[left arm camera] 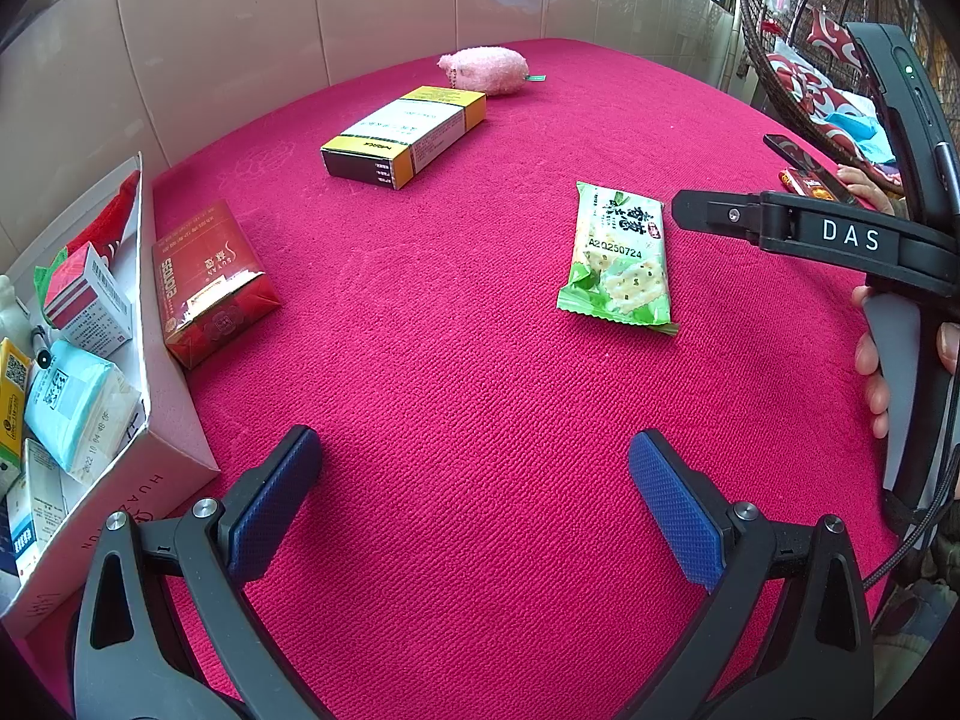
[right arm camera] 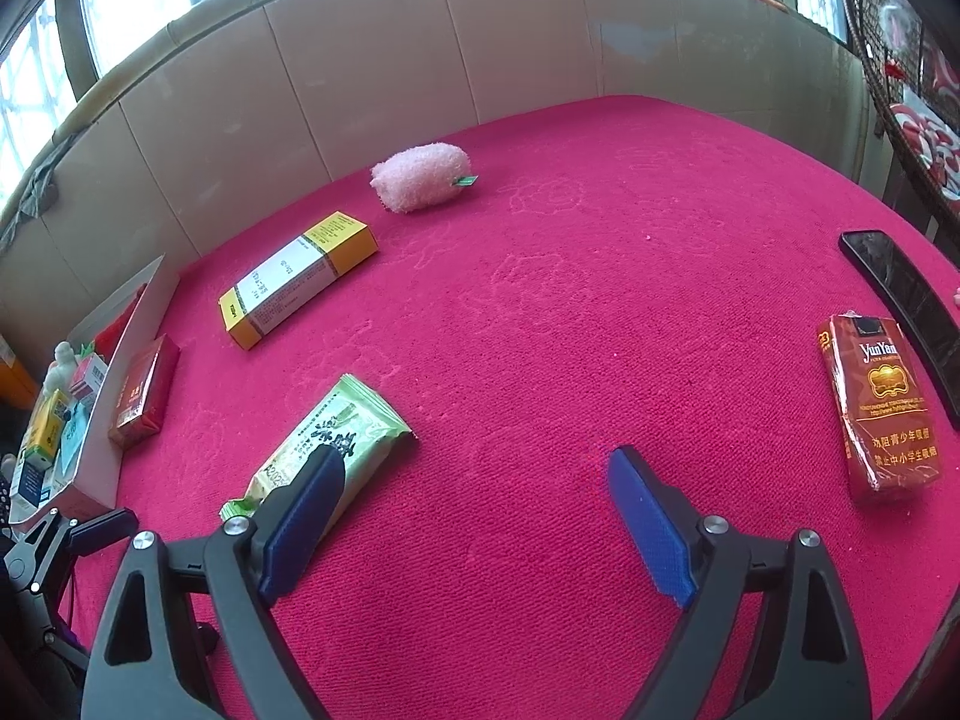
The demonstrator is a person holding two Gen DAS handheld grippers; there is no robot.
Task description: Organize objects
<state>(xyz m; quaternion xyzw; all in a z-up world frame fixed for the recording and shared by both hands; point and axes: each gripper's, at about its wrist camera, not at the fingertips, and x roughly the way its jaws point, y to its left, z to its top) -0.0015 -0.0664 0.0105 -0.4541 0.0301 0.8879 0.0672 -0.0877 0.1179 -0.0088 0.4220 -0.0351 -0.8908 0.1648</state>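
Observation:
My left gripper [left arm camera: 474, 450] stands open over bare red cloth with nothing between its blue pads. A green cracker packet [left arm camera: 621, 255] lies ahead to the right, and the right gripper's black body [left arm camera: 840, 234] reaches in beside it. My right gripper [right arm camera: 477, 468] is open too; its left finger [right arm camera: 309, 504] overlaps the green packet [right arm camera: 342, 438], which is not between the pads. A yellow-and-white box [left arm camera: 408, 132] [right arm camera: 297, 276], a pink fluffy toy [left arm camera: 486, 69] [right arm camera: 423, 177] and a red carton [left arm camera: 210, 279] [right arm camera: 144, 390] lie on the cloth.
A white open box [left arm camera: 162, 408] [right arm camera: 120, 354] at the left edge holds several small packs. A dark red cigarette pack [right arm camera: 879, 408] and a black phone [right arm camera: 900, 294] lie at the right. A tiled wall backs the table; a wicker chair [left arm camera: 798, 30] stands at right.

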